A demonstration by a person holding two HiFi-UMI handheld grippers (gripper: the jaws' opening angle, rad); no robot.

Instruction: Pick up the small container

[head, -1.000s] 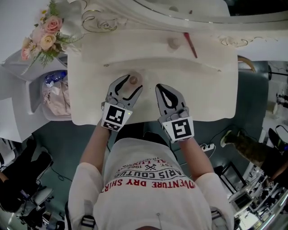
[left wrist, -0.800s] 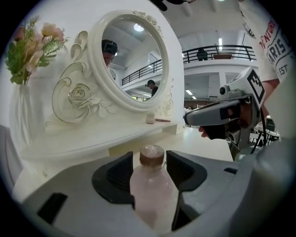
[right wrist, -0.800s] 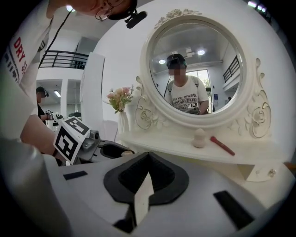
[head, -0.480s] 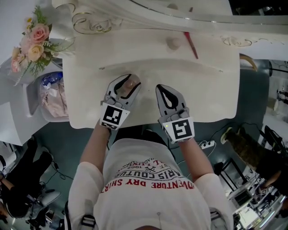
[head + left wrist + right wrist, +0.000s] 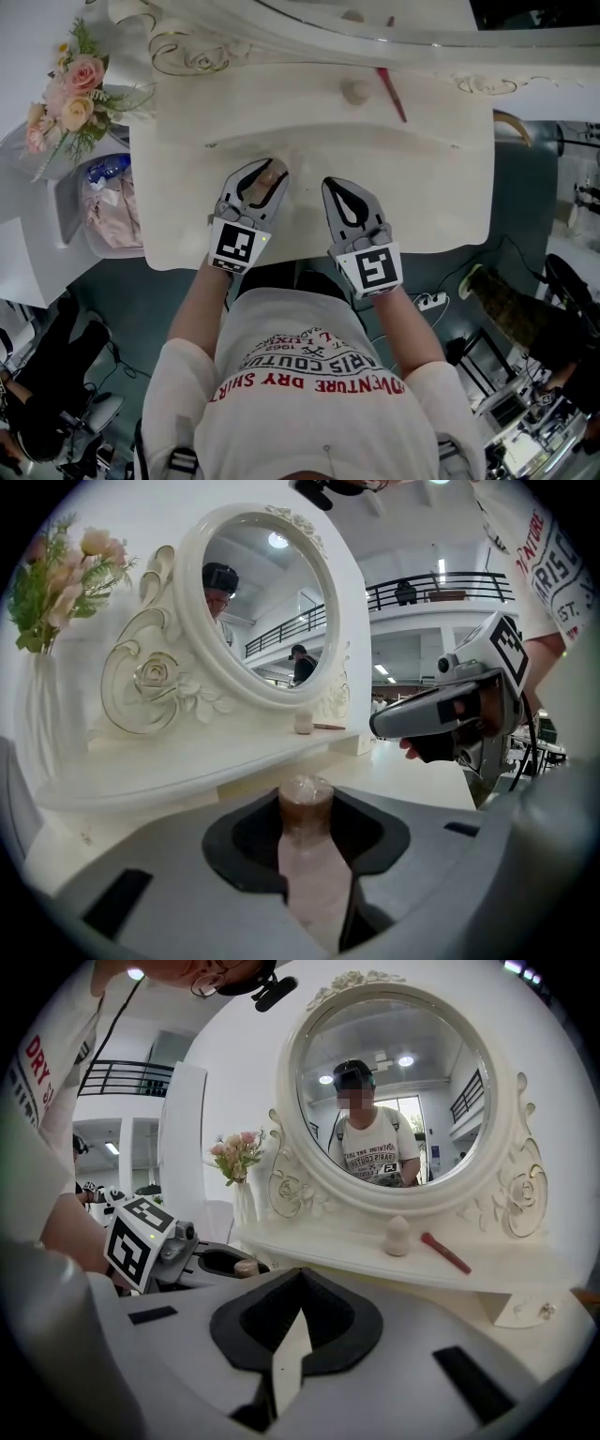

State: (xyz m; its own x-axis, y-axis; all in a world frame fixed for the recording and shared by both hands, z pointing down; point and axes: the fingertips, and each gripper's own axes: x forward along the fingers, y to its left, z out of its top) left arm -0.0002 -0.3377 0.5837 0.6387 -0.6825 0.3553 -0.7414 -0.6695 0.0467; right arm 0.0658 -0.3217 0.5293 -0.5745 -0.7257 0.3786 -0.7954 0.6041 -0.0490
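Note:
The small container (image 5: 270, 175), a pale pink bottle with a brown cap, stands on the cream dressing table (image 5: 427, 192) near its front edge. My left gripper (image 5: 268, 166) surrounds it and its jaws are closing, with the bottle (image 5: 307, 864) between them. A thin dark slit still shows on the bottle's right side, and the bottle rests on the table. My right gripper (image 5: 336, 184) lies on the table just right of it, shut and empty. From the right gripper view the bottle cap (image 5: 246, 1267) shows inside the left jaws.
On the raised shelf under the round mirror (image 5: 394, 1101) lie a beige makeup sponge (image 5: 355, 91) and a red brush (image 5: 391, 93). A vase of flowers (image 5: 67, 89) stands at the far left, with a bin of bags (image 5: 114, 202) beside the table.
The left gripper's jaws have narrowed around the bottle, and the view has shifted slightly. The right gripper has stayed where it was.

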